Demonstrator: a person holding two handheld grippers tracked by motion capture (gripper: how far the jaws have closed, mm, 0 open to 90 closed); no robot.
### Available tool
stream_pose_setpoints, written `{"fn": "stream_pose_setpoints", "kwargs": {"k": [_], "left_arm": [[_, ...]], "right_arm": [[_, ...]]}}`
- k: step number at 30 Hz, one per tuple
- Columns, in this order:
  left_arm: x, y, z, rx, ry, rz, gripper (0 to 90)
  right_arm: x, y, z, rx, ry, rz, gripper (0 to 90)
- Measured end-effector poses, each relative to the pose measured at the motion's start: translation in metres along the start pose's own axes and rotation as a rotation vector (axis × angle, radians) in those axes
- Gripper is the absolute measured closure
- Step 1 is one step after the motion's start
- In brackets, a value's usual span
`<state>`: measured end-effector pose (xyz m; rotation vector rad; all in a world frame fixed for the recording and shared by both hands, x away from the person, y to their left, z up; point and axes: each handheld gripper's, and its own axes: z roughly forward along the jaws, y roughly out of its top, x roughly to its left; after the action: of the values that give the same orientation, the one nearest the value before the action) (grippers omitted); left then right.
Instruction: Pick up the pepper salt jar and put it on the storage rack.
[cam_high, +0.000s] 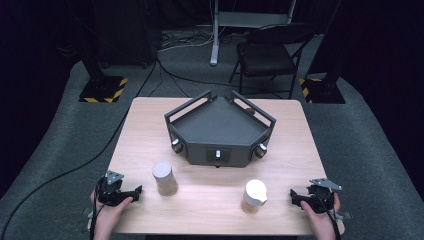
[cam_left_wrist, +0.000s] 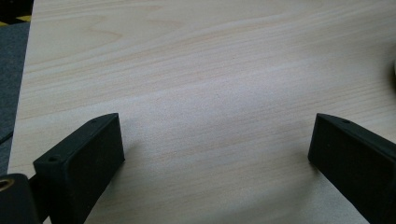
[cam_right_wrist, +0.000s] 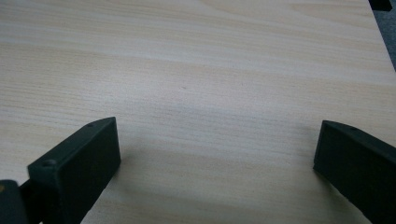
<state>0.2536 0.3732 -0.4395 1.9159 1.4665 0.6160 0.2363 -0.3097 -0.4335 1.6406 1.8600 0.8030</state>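
Resting near the front corners of the pale wooden surface (cam_high: 215, 200), the left tongs (cam_high: 131, 192) and the right tongs (cam_high: 296, 196) are each held in a hand, jaws spread wide with nothing between them (bare wood grain is seen between the jaws in both gripper views). A brown cylindrical jar with a grey lid (cam_high: 164, 178) stands just beside the left tongs; a brown jar with a white lid (cam_high: 254, 196) stands near the right tongs, a little apart. Open room is left between the jars and along the front edge. Behind them, a dark angular tray with raised rails (cam_high: 220, 131) occupies the middle. No legible writing can be made out.
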Motion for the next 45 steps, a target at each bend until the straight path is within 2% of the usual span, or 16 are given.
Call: {"fn": "stream_pose_setpoints", "kwargs": {"k": [45], "left_arm": [[0.0012,0.0012,0.0007,0.004,0.003,-0.002,2.0]], "right_arm": [[-0.0008,0.0001,0.0001,0.000,0.003,-0.003,0.0]]}}
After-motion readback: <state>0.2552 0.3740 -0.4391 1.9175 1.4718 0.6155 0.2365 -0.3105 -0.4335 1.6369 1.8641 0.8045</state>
